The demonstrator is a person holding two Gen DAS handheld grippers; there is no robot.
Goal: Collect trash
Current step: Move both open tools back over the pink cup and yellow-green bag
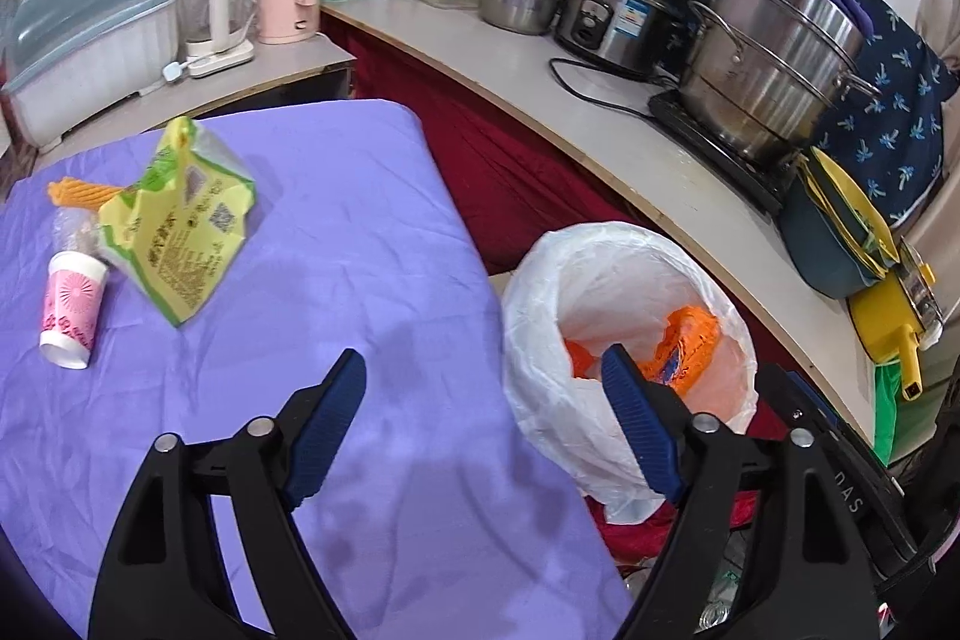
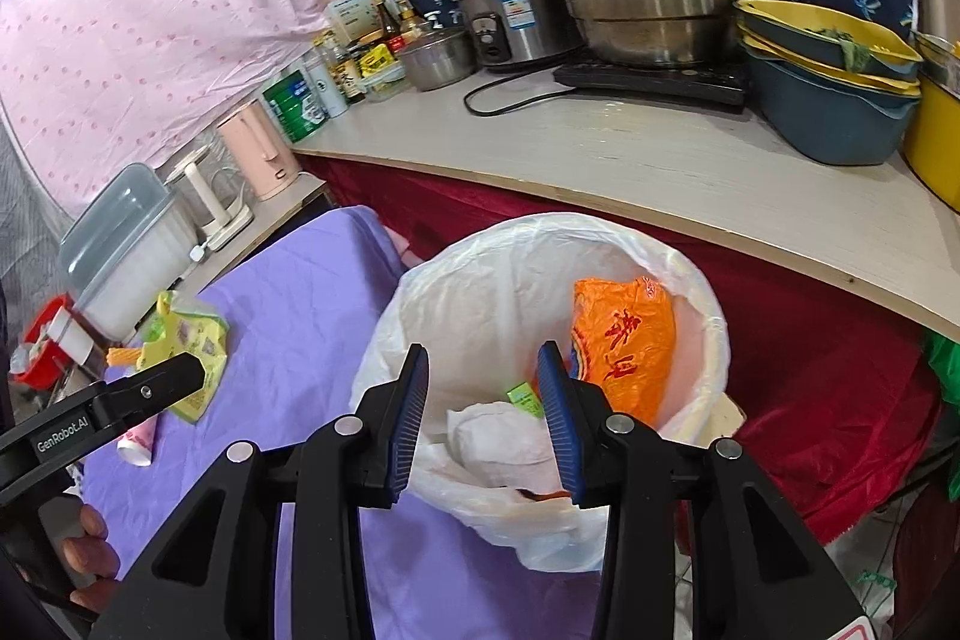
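- Trash bin (image 2: 714,334), lined with a white bag, stands on the floor just right of the bench (image 1: 372,244), which is draped in purple cloth.
- Already inside the bin: an orange wrapper (image 2: 624,340) leaning against the far-right wall, a crumpled white bag (image 2: 498,436) at the bottom, and a small green scrap (image 2: 525,397) between them. This part of the collecting looks done.
- Left on the bench, at its far-left side: a yellow-green snack packet (image 1: 180,214), standing crumpled; a pink-and-white paper cup (image 1: 71,310), lying on its side just near-left of the packet; an orange ridged piece (image 1: 81,192) behind the packet; and a clear plastic item, too blurred to name, between cup and packet.
- Judged from this layout, the task is partly complete: several items remain to be carried to the bin.
- Left tongs (image 1: 483,370): spread wide, nothing between the pads; one pad hangs over the purple cloth, the other over the bin's rim. They touch nothing.
- Right tongs (image 2: 483,358): moderately apart, empty, poised above the bin's mouth with the white bag visible through the gap; no contact with the liner.
- A hand (image 2: 90,556) gripping the left tool shows at the near-left edge of the right-wrist view.
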